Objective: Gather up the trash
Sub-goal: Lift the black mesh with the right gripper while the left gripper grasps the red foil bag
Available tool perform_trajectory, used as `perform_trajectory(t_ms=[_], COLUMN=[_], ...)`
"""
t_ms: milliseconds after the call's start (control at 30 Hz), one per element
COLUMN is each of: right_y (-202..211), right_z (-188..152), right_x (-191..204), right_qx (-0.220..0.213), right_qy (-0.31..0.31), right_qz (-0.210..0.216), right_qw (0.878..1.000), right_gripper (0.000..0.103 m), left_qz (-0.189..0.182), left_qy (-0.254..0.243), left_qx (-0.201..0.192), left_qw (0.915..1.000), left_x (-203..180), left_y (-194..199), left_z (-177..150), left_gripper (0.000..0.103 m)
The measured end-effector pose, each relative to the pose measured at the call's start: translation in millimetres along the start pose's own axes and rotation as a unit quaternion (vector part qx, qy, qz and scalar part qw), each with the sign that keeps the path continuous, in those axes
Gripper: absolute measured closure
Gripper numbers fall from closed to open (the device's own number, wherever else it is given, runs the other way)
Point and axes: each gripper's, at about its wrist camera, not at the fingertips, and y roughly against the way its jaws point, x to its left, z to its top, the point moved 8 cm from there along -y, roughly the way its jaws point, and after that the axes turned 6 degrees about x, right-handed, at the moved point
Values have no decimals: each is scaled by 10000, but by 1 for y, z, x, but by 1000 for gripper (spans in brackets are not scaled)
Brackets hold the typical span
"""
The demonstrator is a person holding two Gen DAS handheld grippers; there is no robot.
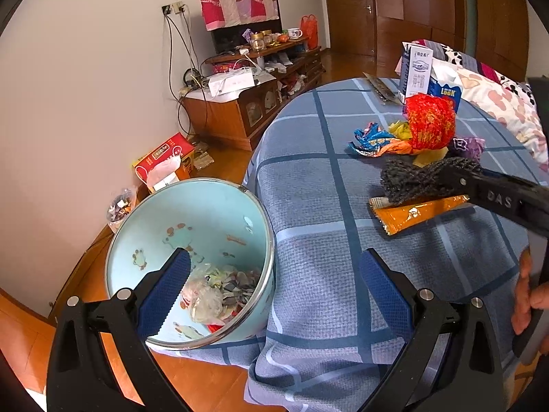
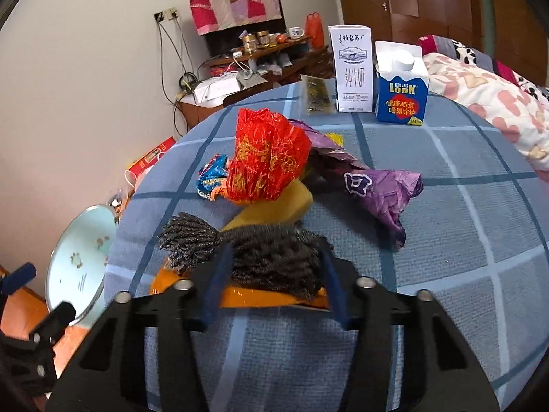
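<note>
My right gripper (image 2: pixel 272 257) is shut on a black foam net sleeve (image 2: pixel 260 254), held just above an orange sachet (image 2: pixel 264 297) on the blue checked tablecloth (image 2: pixel 446 240). The sleeve also shows in the left wrist view (image 1: pixel 422 180) over the orange sachet (image 1: pixel 411 214). Behind it lie a red crinkled wrapper (image 2: pixel 267 158), a purple wrapper (image 2: pixel 381 189), a yellow wrapper (image 2: pixel 274 206) and a blue wrapper (image 2: pixel 211 175). My left gripper (image 1: pixel 274 267) is open and empty, over the table edge next to a light blue bin (image 1: pixel 192 261) that holds trash.
A white milk carton (image 2: pixel 353 68), a blue Look carton (image 2: pixel 401 86) and a flat packet (image 2: pixel 317 94) stand at the table's far side. A bed with a pink quilt (image 2: pixel 487 103) is at the right. A red box (image 1: pixel 164 161) sits on the wooden floor by the wall.
</note>
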Motion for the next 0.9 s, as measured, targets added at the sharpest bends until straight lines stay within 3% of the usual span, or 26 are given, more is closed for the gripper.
perform_trajectory(t_ms=[100, 133, 400, 500, 533, 600, 733, 900], right_y=[6, 10, 73, 99, 107, 116, 120, 114], right_z=[-4, -6, -1, 4, 4, 3, -5, -7], right_x=[-3, -4, -40, -79, -98, -126, -163, -171], right_qx=[-5, -4, -731, -1049, -1148, -1212, -1196, -1165], right_qy=[28, -10, -511, -1038, -1227, -1460, -1711, -1644], right_qz=[40, 106, 83, -195, -478, -943, -1306, -1302], right_qw=[10000, 9999, 9960, 9889, 9846, 9773, 9692, 9708], right_gripper=[85, 87, 88, 88, 88, 88, 88, 88], left_qz=[-47, -73, -211, -343, -394, -546, -916, -1093], left_qy=[18, 12, -150, -196, -202, -195, -250, -552], left_qx=[17, 10, -231, -286, -304, -350, -510, -694], left_qw=[10000, 10000, 9994, 9988, 9986, 9977, 9942, 9900], left_x=[-3, -5, -23, -35, -39, -50, -79, -126], left_y=[-1, -1, 5, 4, 3, -1, -7, -23], left_z=[2, 3, 21, 32, 35, 45, 64, 92], left_gripper=[6, 6, 7, 7, 7, 8, 8, 11])
